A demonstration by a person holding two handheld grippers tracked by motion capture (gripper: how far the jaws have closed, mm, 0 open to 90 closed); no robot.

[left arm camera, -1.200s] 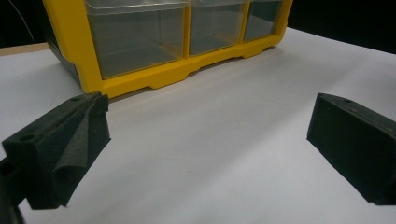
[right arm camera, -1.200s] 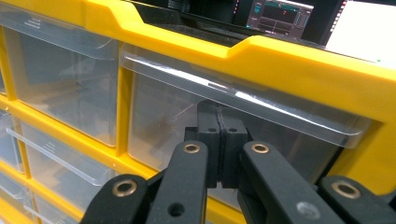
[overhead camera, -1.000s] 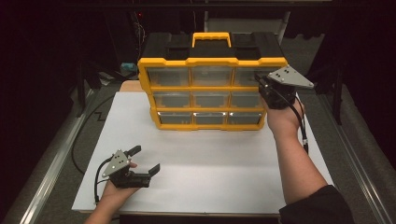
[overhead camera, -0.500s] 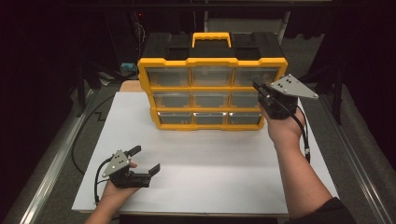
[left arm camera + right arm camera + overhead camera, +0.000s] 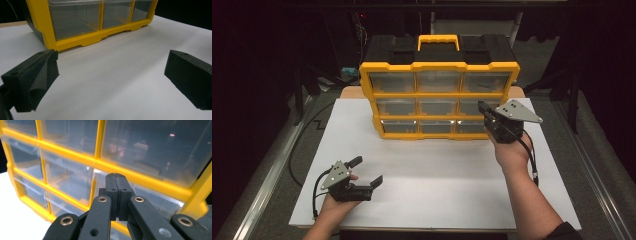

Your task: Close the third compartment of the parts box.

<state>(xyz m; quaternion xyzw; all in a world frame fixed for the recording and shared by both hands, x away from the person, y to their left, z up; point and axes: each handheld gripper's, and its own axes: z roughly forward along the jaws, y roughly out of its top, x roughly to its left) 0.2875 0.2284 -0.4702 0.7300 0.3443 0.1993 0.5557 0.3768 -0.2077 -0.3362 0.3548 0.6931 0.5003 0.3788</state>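
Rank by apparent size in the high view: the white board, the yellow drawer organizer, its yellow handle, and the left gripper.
1. White board, clearly largest.
2. Yellow drawer organizer.
3. Yellow handle and left gripper look about alike; the gripper lies nearer the camera, so I won't rank these two.

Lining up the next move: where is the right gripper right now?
In the high view, the right gripper is at the right end of the yellow plastic drawer cabinet, jaws shut, by the lower right clear drawers, above the white table board.
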